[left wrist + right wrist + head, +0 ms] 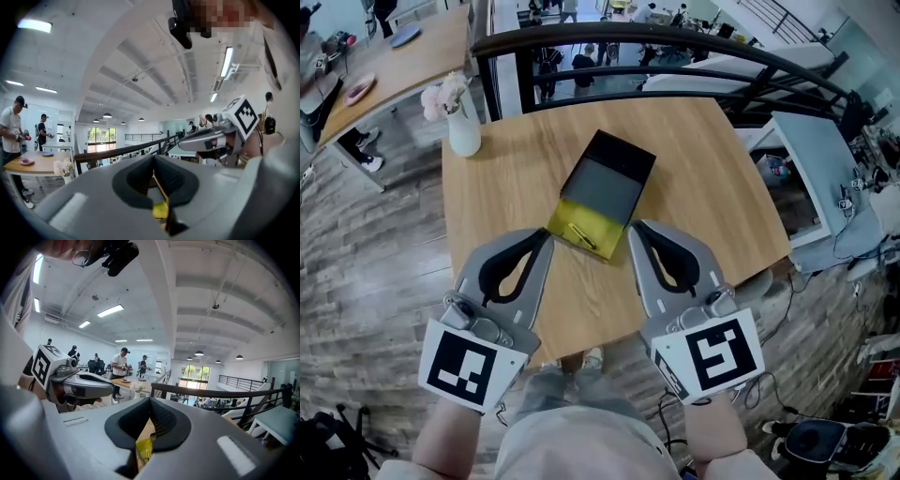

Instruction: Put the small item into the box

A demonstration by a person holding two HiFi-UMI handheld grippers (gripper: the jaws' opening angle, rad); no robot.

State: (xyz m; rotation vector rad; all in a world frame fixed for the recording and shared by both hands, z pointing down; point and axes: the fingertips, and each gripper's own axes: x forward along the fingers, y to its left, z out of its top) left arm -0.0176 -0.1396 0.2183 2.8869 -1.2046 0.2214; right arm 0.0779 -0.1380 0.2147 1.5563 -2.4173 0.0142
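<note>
A black box (pixel 607 183) lies open in the middle of the round wooden table (pixel 712 178), with a grey inside and a yellow near end (pixel 567 217). A small golden item (pixel 580 236) rests on that yellow end. My left gripper (pixel 546 236) is shut and empty, its tip just left of the yellow end. My right gripper (pixel 635 228) is also shut and empty, its tip just right of it. In the left gripper view the shut left gripper (pixel 153 159) lets a yellow patch (pixel 160 210) show through. The right gripper view has the right gripper (pixel 151 400) over the yellow end (pixel 144 446).
A white vase with pink flowers (pixel 461 122) stands at the table's far left edge. A dark curved railing (pixel 675 42) runs behind the table, with a drop beyond. Another wooden table (pixel 394 66) with people stands at the far left.
</note>
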